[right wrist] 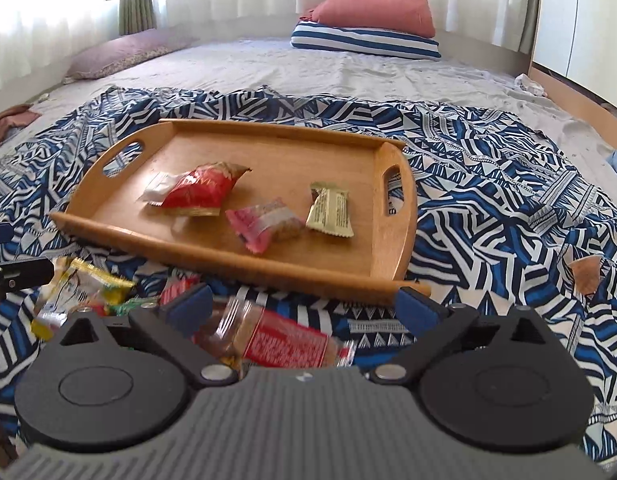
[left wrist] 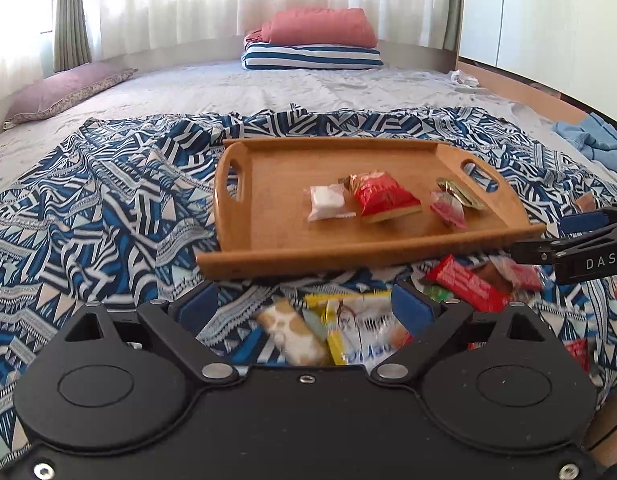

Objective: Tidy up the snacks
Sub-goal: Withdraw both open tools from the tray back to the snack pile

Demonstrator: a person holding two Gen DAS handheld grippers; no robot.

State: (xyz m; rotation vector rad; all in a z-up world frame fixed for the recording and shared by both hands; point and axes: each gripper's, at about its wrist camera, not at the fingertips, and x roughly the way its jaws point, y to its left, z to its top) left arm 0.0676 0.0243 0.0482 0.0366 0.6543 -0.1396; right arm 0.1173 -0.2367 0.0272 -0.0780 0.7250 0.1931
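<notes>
A wooden tray (left wrist: 276, 216) (right wrist: 348, 256) lies on a blue patterned cloth on the bed. On it lie a white packet (left wrist: 326, 202), a red packet (left wrist: 382, 196) (right wrist: 196, 190), a pink packet (left wrist: 448, 208) (right wrist: 264, 222) and a gold packet (left wrist: 458, 192) (right wrist: 330, 210). A pile of loose snacks lies in front of the tray. My left gripper (left wrist: 306, 300) is open over a yellow-and-white packet (left wrist: 356, 328). My right gripper (right wrist: 304, 304) is open over a red-labelled biscuit pack (right wrist: 276, 338), which also shows in the left wrist view (left wrist: 468, 282).
The patterned cloth (left wrist: 108, 208) (right wrist: 508, 208) covers the near bed. Pillows (left wrist: 316, 40) (right wrist: 368, 28) lie at the head, a purple cushion (left wrist: 64, 90) at the left. Blue clothing (left wrist: 596, 140) and a wardrobe (left wrist: 548, 12) are to the right.
</notes>
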